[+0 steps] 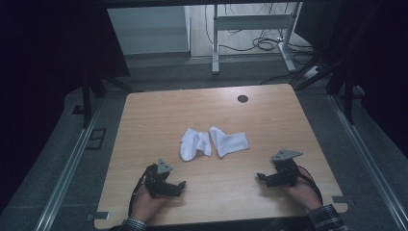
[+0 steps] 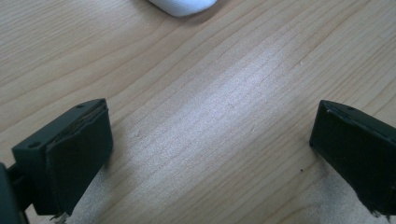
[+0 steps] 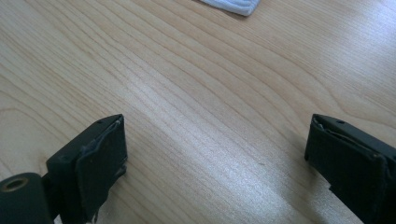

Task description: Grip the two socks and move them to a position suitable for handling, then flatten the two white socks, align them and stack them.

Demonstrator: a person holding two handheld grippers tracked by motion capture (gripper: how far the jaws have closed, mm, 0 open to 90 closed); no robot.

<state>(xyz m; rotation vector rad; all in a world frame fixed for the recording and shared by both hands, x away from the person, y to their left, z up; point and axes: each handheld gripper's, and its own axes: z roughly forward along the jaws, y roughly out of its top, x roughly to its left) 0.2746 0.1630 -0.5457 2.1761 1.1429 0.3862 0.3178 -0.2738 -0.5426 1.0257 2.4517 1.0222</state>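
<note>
Two white socks [image 1: 214,142] lie mid-table. Your left gripper [image 1: 180,185] and right gripper [image 1: 260,176], jaws apart, empty, should approach toward twelve o'clock, low and level.

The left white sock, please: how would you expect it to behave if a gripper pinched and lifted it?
The left white sock lies bent and creased on the table, so it would probably droop limply. It looks thin and light. A push would likely bunch it rather than slide it whole.
</note>
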